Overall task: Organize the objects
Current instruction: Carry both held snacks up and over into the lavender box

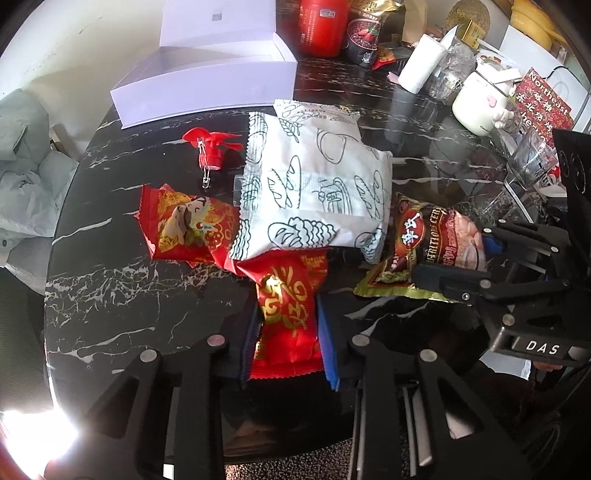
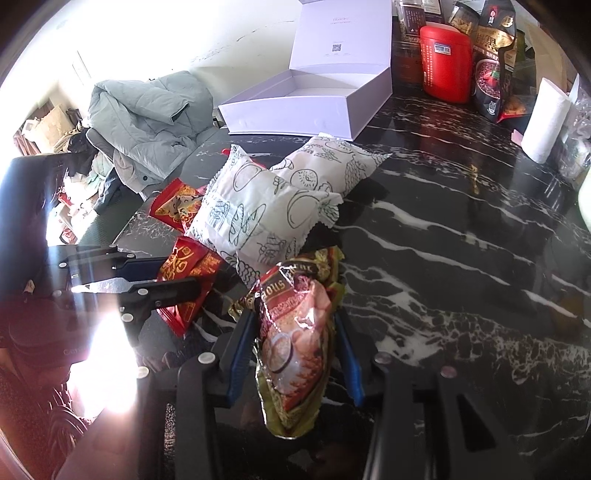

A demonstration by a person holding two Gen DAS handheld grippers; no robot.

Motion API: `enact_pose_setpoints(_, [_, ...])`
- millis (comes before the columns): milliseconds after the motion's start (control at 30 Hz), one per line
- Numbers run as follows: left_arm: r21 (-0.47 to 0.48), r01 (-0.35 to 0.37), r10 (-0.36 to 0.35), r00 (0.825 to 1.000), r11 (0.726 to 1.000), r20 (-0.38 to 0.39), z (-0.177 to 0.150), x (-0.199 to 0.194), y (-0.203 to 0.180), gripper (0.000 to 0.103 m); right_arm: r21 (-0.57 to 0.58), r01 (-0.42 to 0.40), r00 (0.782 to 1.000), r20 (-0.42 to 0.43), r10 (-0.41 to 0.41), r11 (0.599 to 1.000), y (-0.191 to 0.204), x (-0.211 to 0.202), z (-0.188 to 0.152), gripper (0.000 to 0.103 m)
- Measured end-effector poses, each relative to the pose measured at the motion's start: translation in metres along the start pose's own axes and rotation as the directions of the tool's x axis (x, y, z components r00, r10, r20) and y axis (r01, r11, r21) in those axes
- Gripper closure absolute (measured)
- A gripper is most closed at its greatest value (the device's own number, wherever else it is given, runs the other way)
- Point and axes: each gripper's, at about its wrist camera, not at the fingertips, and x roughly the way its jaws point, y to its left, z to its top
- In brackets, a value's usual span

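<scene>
Left tongs (image 1: 286, 325) clamped on a red packet (image 1: 286, 306) at the 6 o'clock edge of the worktop (image 1: 110, 295), blue pads pressed to both its sides. Right tongs (image 2: 295, 354) clamped on a cereal sachet (image 2: 295, 332), foil crumpled between the pads, lower end hanging past the near rim. Crowded just beyond both grips: two white bread bags (image 1: 314, 184) piled at centre, the nearer one lying over the top end of the red packet and touching the sachet at about 3 o'clock. Second red packet (image 1: 184, 229) at 9 o'clock, tucked partly under the same bag. Small red fan (image 1: 207, 147) at 10 o'clock, apart from the pile. Open white box (image 1: 207, 81) at 11 o'clock, lid raised, its front wall close behind the far bread bag. Red canister (image 1: 321, 26) and dark pouch (image 1: 364, 40) at 12 o'clock; paper roll (image 1: 421, 66), white jar (image 1: 480, 107) and red card (image 1: 543, 103) packed along the 1 to 2 o'clock rim. Bare marble from 7 to 9 o'clock in the left view, and a broad bare stretch at 3 o'clock in the right view. Green jacket (image 2: 147, 118) heaped beyond the left rim. Strong glare at the lower left of both views, detail there lost.
</scene>
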Motion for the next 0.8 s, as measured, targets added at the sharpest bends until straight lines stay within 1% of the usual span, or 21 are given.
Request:
enact_pose_setpoints(300, [-0.003, -0.003, 0.003, 1.000, 1.000, 0.012, -0.009, -0.007, -0.006, 0.076, 0.008, 0.022, 1.000, 0.012, -0.022, 1.000, 0.000, -0.010, -0.011, 0.061])
enact_pose_setpoints(567, [0.015, -0.009, 0.009, 0.999, 1.000, 0.050, -0.013, -0.021, -0.013, 0.076, 0.015, 0.040, 0.999, 0.036, -0.041, 0.999, 0.000, -0.023, -0.022, 0.062])
enact_pose_setpoints(800, [0.027, -0.013, 0.011, 0.996, 1.000, 0.086, -0.011, -0.032, -0.019, 0.076, -0.008, 0.064, 0.995, 0.072, -0.063, 0.998, 0.004, -0.037, -0.020, 0.063])
